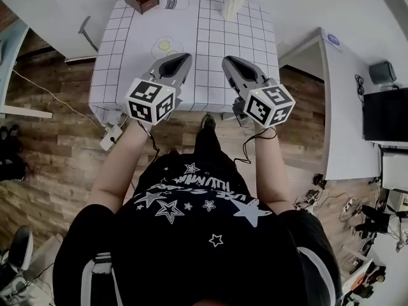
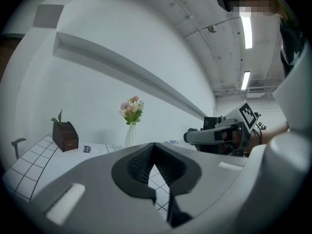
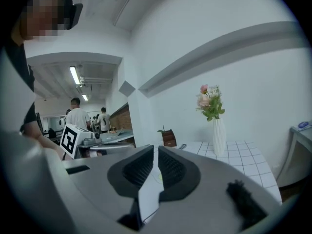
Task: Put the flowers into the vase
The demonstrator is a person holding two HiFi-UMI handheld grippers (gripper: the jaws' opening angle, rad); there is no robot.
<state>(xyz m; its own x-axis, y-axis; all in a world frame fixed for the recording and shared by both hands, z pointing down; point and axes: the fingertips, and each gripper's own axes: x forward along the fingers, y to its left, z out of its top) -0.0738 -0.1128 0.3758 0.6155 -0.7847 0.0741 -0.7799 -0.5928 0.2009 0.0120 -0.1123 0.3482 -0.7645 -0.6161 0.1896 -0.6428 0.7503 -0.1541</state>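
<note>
Both left gripper (image 2: 154,146) and right gripper (image 3: 156,151) empty, flowers (image 2: 132,109) far ahead
Left fingers together, right fingers a slit apart; the flowers stand in the vase (image 3: 219,136) at the table's (image 1: 137,40) far edge, well apart from both.

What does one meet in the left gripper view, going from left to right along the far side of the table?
brown wooden box → white vase holding pink flowers → right gripper

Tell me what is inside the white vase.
A bunch of flowers with pink and pale blooms and green leaves sticks out of the vase. Its opaque wall hides the stems and any water.
</note>
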